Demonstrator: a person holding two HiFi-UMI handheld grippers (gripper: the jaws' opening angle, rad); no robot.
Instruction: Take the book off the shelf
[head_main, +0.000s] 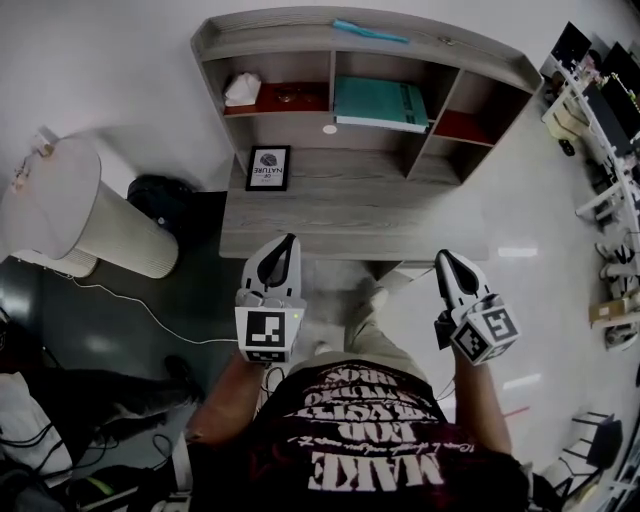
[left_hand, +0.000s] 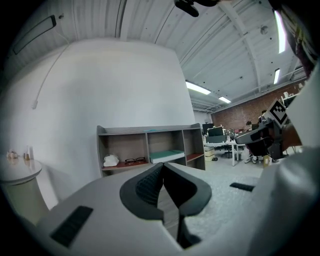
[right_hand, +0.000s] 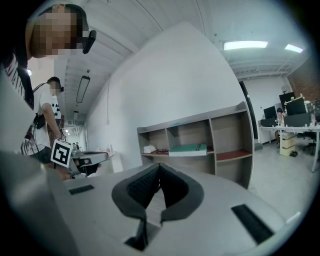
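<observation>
A teal book (head_main: 378, 102) lies flat in the middle compartment of the grey wooden shelf unit (head_main: 470, 60); it also shows as the teal book (left_hand: 166, 155) in the left gripper view and the teal book (right_hand: 188, 148) in the right gripper view. My left gripper (head_main: 289, 242) hangs shut in front of the desk, well short of the shelf. My right gripper (head_main: 441, 257) is shut too, near the desk's front right corner. Neither holds anything. From their own cameras the left gripper (left_hand: 163, 165) and right gripper (right_hand: 159, 165) show jaws pressed together.
A framed picture (head_main: 268, 168) stands on the desk top (head_main: 350, 215). A white object (head_main: 241, 90) and glasses (head_main: 290, 96) lie in the left compartment, a thin teal item (head_main: 370, 31) on the shelf's top. A round white bin (head_main: 75, 210) stands at left. Office desks (head_main: 600, 110) fill the right.
</observation>
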